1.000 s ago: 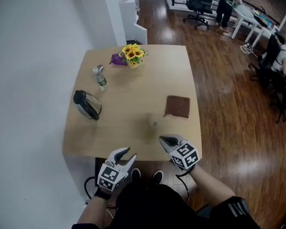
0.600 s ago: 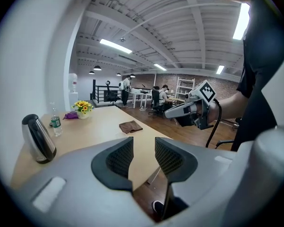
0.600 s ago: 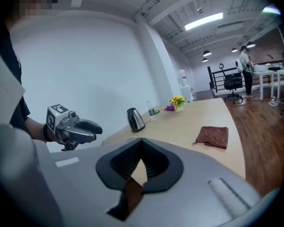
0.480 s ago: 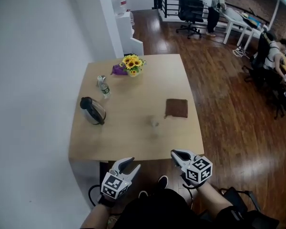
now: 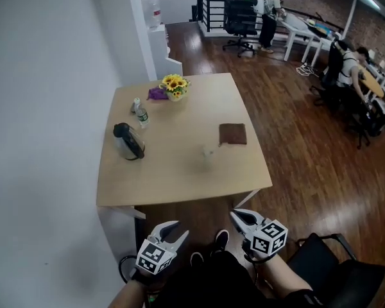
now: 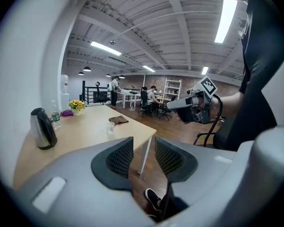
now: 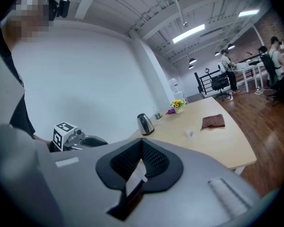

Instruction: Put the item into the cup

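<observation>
Right hand-held gripper: closed, thin white item pinched between the pads.
Left hand-held gripper: jaws apart, empty.
Cup: well ahead of both, on the surface.
Handling: probably light and flimsy; edge pinch looks adequate, with release close above the rim.

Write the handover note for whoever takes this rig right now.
Left hand-held gripper: open, empty, held short of the table.
Right hand-held gripper: shut on a thin white flat strip, also short of the table.
Small clear plastic cup: upright on the light wooden table, near the brown folded cloth.
Done: strip gripped.
Left: carry it over the cup and release it inside.
</observation>
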`<state>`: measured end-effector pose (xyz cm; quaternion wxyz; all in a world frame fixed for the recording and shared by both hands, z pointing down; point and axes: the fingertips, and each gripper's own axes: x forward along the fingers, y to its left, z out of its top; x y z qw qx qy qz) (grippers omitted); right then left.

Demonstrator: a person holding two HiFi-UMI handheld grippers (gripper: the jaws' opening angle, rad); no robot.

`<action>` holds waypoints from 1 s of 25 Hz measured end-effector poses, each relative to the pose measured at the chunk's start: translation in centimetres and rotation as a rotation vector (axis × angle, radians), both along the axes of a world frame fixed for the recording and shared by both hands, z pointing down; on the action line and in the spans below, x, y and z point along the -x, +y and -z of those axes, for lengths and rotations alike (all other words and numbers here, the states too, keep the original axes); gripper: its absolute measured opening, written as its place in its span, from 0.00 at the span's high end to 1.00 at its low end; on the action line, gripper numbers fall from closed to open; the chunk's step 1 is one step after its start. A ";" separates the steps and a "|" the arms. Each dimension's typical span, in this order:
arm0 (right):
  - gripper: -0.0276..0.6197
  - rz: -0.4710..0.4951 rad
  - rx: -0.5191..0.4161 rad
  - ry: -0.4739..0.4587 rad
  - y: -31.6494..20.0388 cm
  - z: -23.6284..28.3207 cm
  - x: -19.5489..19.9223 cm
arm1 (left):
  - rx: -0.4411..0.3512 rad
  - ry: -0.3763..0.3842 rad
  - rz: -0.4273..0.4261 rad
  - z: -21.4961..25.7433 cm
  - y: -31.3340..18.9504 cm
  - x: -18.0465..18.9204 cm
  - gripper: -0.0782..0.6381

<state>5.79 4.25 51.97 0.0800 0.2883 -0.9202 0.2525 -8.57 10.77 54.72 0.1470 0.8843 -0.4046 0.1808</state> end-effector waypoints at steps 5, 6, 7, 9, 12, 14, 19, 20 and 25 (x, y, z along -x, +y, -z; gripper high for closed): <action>0.95 -0.001 0.002 -0.004 4.8 0.5 0.2 | -0.003 0.000 -0.001 0.2 3.3 0.6 0.70; 0.95 0.001 0.005 0.000 5.5 0.4 0.2 | -0.008 0.002 0.000 0.4 3.6 0.6 0.70; 0.95 0.002 0.008 0.002 6.2 0.3 0.2 | -0.013 0.004 0.001 0.6 3.9 0.6 0.70; 0.95 0.002 0.015 0.000 7.1 0.2 0.1 | -0.026 0.007 0.001 0.8 4.3 0.5 0.70; 0.95 0.018 0.006 0.000 8.1 0.3 0.2 | -0.040 0.011 0.008 1.1 4.5 0.2 0.70; 0.95 0.032 -0.008 0.003 8.6 0.6 -0.1 | -0.045 0.020 0.012 1.4 4.8 -0.6 0.70; 0.95 0.041 -0.038 -0.009 9.5 2.3 -1.1 | -0.042 0.023 -0.007 1.7 5.5 -2.6 0.70; 0.95 0.044 -0.041 -0.009 9.6 2.4 -1.3 | -0.039 0.027 -0.005 1.7 5.5 -2.8 0.70; 0.95 0.055 -0.055 -0.011 9.5 2.5 -2.1 | -0.044 0.026 0.006 1.9 5.4 -3.4 0.70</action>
